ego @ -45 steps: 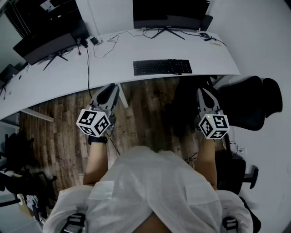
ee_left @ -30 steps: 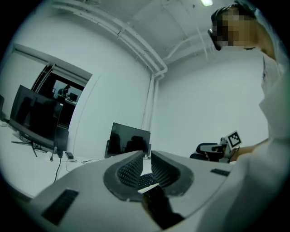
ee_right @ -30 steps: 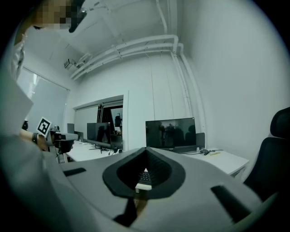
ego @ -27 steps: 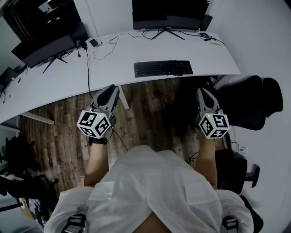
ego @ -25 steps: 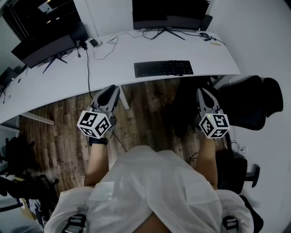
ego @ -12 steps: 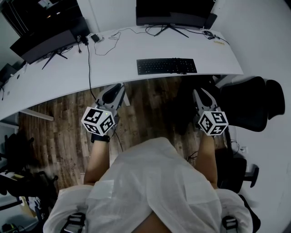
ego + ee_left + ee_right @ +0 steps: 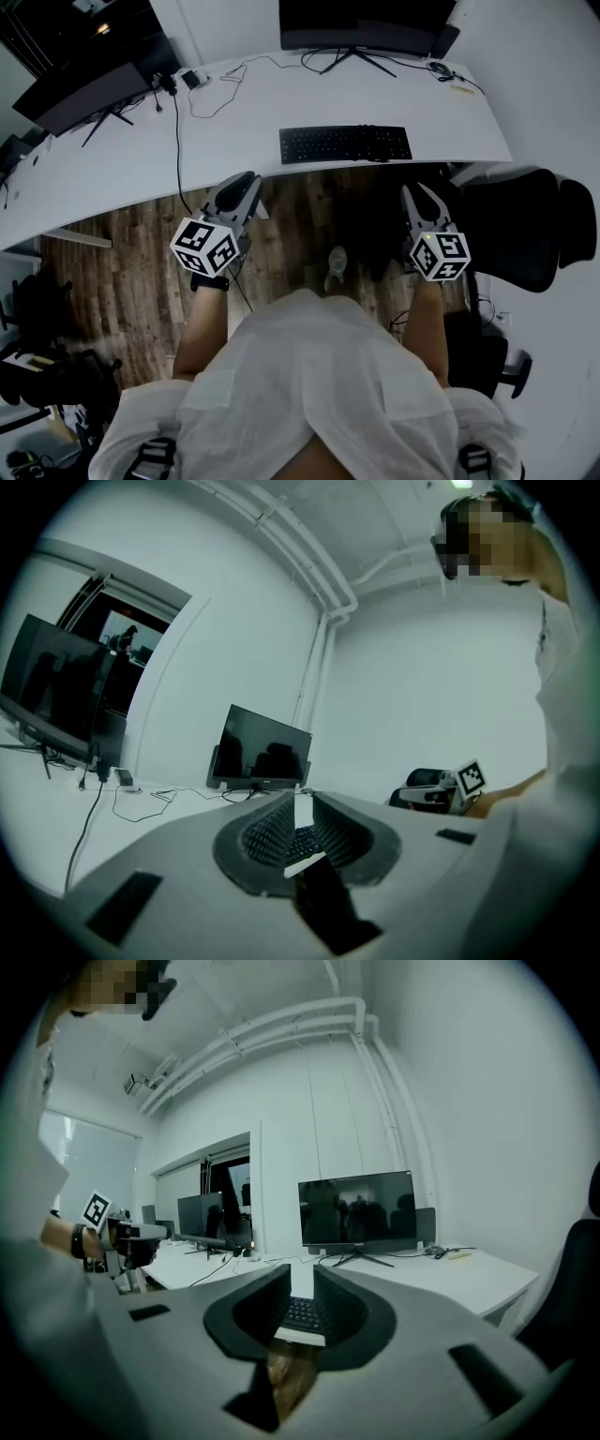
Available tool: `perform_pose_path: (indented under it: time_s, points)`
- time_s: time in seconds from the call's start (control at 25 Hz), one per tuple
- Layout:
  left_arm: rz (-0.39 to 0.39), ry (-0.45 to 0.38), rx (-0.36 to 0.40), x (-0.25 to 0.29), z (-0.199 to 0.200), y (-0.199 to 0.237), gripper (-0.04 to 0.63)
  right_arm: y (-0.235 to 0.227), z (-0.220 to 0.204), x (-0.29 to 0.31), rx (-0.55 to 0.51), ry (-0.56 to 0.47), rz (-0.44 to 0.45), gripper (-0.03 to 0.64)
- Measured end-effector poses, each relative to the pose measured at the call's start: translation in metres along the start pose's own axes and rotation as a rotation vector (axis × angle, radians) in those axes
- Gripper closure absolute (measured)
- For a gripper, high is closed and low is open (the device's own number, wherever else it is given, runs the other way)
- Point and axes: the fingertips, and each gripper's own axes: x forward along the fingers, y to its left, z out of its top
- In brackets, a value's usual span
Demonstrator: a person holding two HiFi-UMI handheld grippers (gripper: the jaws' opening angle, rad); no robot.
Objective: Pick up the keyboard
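I see a long white desk (image 7: 244, 131) running across the upper part of the head view and dropping toward the left edge. A black keyboard (image 7: 345, 144) lies flat near its front edge, right of centre. Behind it, at top centre, a dark monitor (image 7: 366, 21) stands on a splayed foot. A second monitor (image 7: 80, 89) stands at upper left. A small power adapter (image 7: 192, 77) sits between them, and a black cable (image 7: 175, 127) trails to the front edge. Small objects at upper right (image 7: 439, 67) I cannot identify. Below is a wood-plank floor (image 7: 122, 272), with a black office chair (image 7: 525, 225) at the right.
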Motion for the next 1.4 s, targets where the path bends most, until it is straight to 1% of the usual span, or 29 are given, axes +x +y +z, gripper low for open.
perform_pose_path:
  time_s: [0.2, 0.4, 0.48, 0.56, 0.72, 0.76, 0.92, 1.04, 1.12, 1.24, 1.36, 1.4]
  points:
    - [0.027, 0.028, 0.014, 0.046, -0.005, 0.014, 0.541, -0.037, 0.003, 0.040, 0.016, -0.012, 0.032, 0.545]
    - [0.039, 0.077, 0.012, 0.098, -0.013, 0.025, 0.541, -0.075, -0.003, 0.082, 0.015, 0.041, 0.042, 0.532]
    - [0.055, 0.101, 0.001, 0.119, -0.018, 0.033, 0.541, -0.091, -0.008, 0.099, 0.025, 0.071, 0.051, 0.518]
    - [0.071, 0.130, -0.011, 0.139, -0.026, 0.039, 0.541, -0.107, -0.016, 0.114, 0.033, 0.109, 0.064, 0.491]
    - [0.113, 0.204, -0.034, 0.174, -0.049, 0.052, 0.541, -0.138, -0.041, 0.143, 0.056, 0.207, 0.095, 0.432]
    - [0.125, 0.220, -0.040, 0.181, -0.055, 0.056, 0.541, -0.145, -0.048, 0.151, 0.056, 0.232, 0.102, 0.426]
    - [0.169, 0.267, -0.067, 0.205, -0.074, 0.072, 0.541, -0.166, -0.074, 0.179, 0.043, 0.323, 0.130, 0.402]
    - [0.207, 0.297, -0.086, 0.219, -0.088, 0.085, 0.540, -0.178, -0.091, 0.197, 0.049, 0.369, 0.144, 0.382]
    - [0.235, 0.324, -0.101, 0.225, -0.100, 0.092, 0.538, -0.186, -0.103, 0.207, 0.059, 0.400, 0.150, 0.356]
    - [0.274, 0.383, -0.126, 0.233, -0.120, 0.100, 0.511, -0.198, -0.122, 0.218, 0.078, 0.462, 0.159, 0.319]
    - [0.304, 0.446, -0.143, 0.244, -0.138, 0.106, 0.438, -0.209, -0.141, 0.226, 0.081, 0.533, 0.166, 0.275]
    - [0.314, 0.462, -0.145, 0.247, -0.143, 0.107, 0.427, -0.211, -0.148, 0.229, 0.077, 0.558, 0.168, 0.265]
